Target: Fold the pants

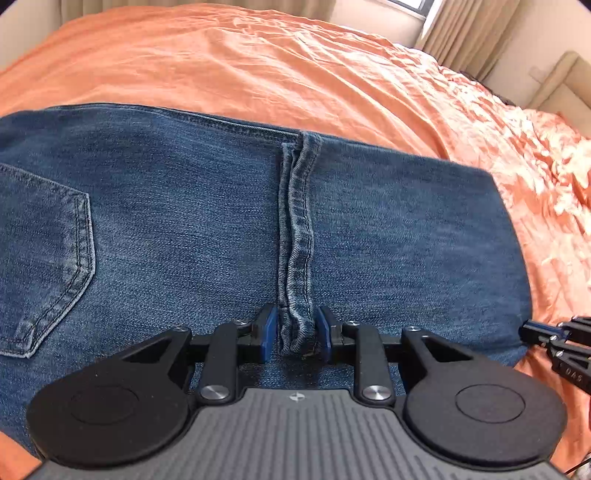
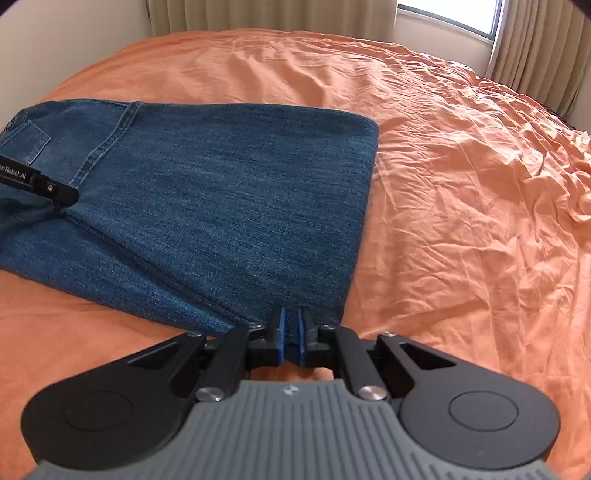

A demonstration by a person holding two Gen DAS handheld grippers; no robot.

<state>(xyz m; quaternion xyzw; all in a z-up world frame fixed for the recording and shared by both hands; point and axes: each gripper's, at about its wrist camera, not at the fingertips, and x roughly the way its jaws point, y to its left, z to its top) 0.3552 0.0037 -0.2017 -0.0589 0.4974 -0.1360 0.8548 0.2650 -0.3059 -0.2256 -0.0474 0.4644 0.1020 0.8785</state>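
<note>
Denim pants [image 1: 207,229] lie folded on the orange bed [image 1: 258,70]; left gripper [image 1: 295,330] jaws spread around the hem, while right gripper [image 2: 291,334] pinches the folded corner to hold it flat.

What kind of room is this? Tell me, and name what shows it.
Most likely a bedroom. The jeans lie on a wide bed under a rumpled orange sheet, with beige curtains hanging beside a window behind it.
</note>
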